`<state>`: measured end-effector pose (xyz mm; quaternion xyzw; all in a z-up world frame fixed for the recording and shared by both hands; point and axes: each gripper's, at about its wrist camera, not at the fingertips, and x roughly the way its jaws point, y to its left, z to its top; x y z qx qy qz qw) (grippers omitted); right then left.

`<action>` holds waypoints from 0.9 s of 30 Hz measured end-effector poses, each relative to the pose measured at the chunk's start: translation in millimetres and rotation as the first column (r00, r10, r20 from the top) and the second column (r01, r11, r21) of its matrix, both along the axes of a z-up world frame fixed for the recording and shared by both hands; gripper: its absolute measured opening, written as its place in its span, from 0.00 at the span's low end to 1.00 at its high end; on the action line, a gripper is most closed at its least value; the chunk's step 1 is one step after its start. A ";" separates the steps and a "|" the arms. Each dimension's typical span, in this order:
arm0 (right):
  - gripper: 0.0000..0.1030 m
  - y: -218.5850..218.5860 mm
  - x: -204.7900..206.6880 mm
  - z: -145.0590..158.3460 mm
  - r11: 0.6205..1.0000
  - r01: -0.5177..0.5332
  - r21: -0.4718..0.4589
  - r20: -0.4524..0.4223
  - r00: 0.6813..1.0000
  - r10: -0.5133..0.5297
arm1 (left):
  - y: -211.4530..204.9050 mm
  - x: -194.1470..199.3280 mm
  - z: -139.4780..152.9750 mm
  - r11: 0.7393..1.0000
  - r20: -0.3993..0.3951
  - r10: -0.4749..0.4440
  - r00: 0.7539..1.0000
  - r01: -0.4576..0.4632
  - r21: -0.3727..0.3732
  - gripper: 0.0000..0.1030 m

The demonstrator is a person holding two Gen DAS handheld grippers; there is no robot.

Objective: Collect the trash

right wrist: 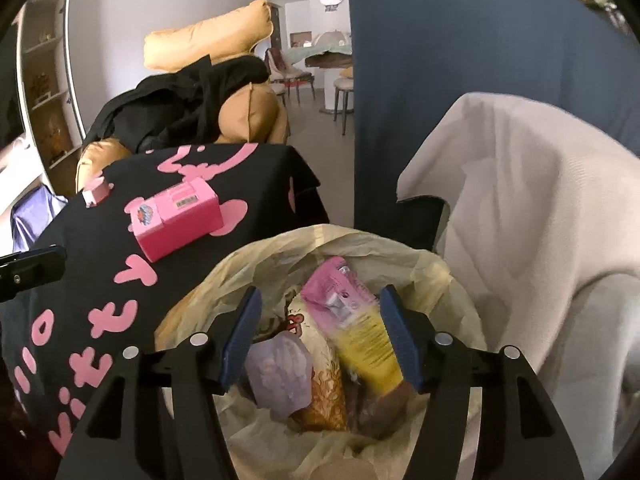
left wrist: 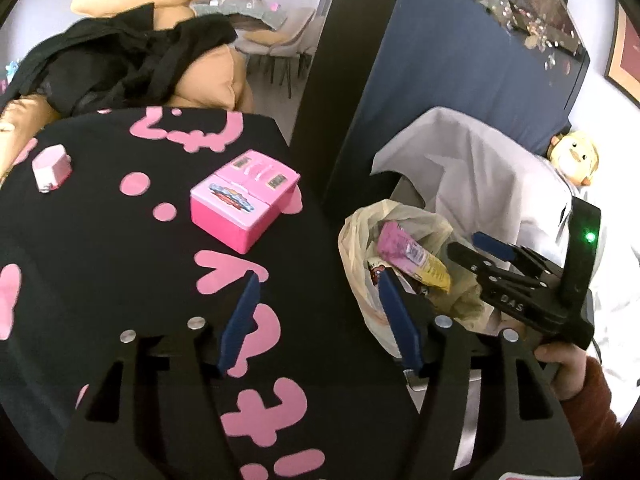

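Below the right gripper (right wrist: 320, 336) sits a pale yellowish plastic trash bag (right wrist: 440, 272), its mouth gaping upward. Inside lie several wrappers: a pink-and-yellow packet (right wrist: 352, 316) leaning along the right side, a translucent lilac wrapper (right wrist: 280, 376) beside it, and an orange-patterned packet (right wrist: 328, 400) under them. The right gripper hangs over the bag's mouth with its 2 blue pads spread wide, gripping nothing; the pink-and-yellow packet lies below them, loose in the bag. The bag stands just beside a black cloth with pink lettering (right wrist: 100, 320), on which a pink toy box (right wrist: 176, 216) rests. The left gripper (left wrist: 320, 320) is over that cloth's edge, its jaws apart and empty. A white sheet (right wrist: 520, 200) drapes to the bag's right.
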<state>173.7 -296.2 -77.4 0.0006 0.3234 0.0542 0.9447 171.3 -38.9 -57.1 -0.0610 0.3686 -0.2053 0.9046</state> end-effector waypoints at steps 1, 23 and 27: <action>0.56 0.0 -5.5 4.8 1.000 0.006 0.003 0.006 1.000 -0.006 | 2.4 -5.9 5.1 1.000 0.017 0.007 1.000 -0.008 0.007 0.58; 0.63 106.1 -200.9 76.1 0.996 -0.086 0.039 0.145 0.986 0.080 | 57.8 -167.3 65.6 0.983 0.242 0.139 0.960 -0.164 0.083 0.90; 0.63 105.4 -211.0 76.0 0.995 -0.081 0.054 0.140 0.987 0.073 | 59.8 -180.8 70.1 0.971 0.266 0.171 0.949 -0.208 0.116 0.90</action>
